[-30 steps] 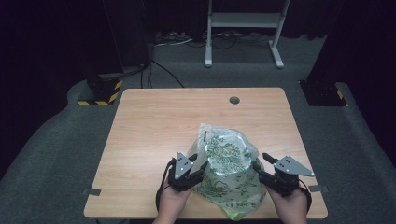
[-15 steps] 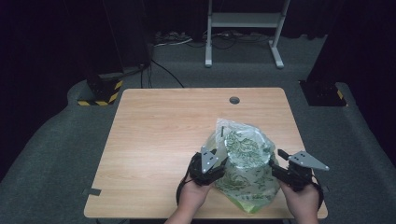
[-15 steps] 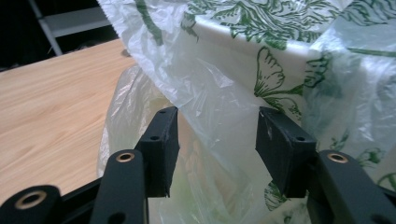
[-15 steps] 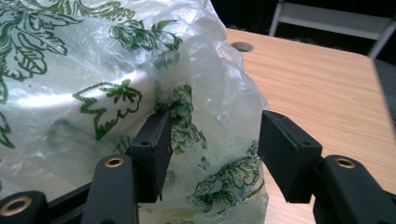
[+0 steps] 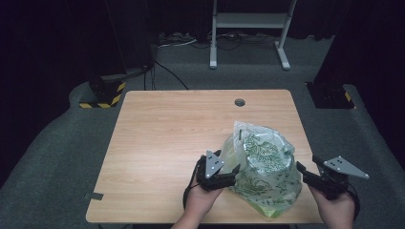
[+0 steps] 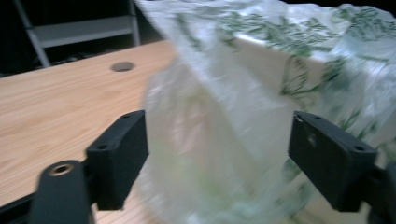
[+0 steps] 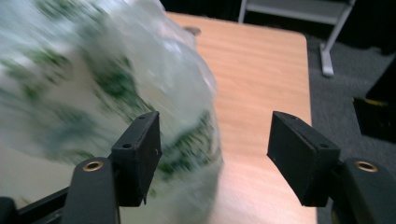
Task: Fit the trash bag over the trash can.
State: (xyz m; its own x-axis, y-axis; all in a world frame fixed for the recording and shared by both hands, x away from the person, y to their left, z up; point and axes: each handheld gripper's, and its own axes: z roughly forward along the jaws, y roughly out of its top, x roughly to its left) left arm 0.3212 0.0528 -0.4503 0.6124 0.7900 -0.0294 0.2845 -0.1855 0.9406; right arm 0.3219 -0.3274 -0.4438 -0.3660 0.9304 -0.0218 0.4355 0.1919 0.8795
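Observation:
A clear plastic bag (image 5: 265, 167) printed with green leaves, with something white inside, stands on the wooden table (image 5: 167, 133) near its front right corner. My left gripper (image 5: 233, 174) is at the bag's left side. Its jaws have just been opening and now stand wide, with the bag (image 6: 219, 93) bulging between them in the left gripper view (image 6: 217, 144). My right gripper (image 5: 302, 172) is just off the bag's right side. Its jaws have also been opening; the blurred bag (image 7: 84, 84) lies against the left jaw and the gap (image 7: 215, 140) is mostly over bare table.
A round cable hole (image 5: 239, 102) sits at the table's far edge. Behind the table a white stand (image 5: 248, 21) rests on grey carpet. A black-and-yellow striped base (image 5: 102, 93) is at far left, a dark base (image 5: 329, 95) at far right.
Both hands and the bag have shifted right along the front edge. Both grippers' jaws have spread, and the right gripper now stands apart from the bag.

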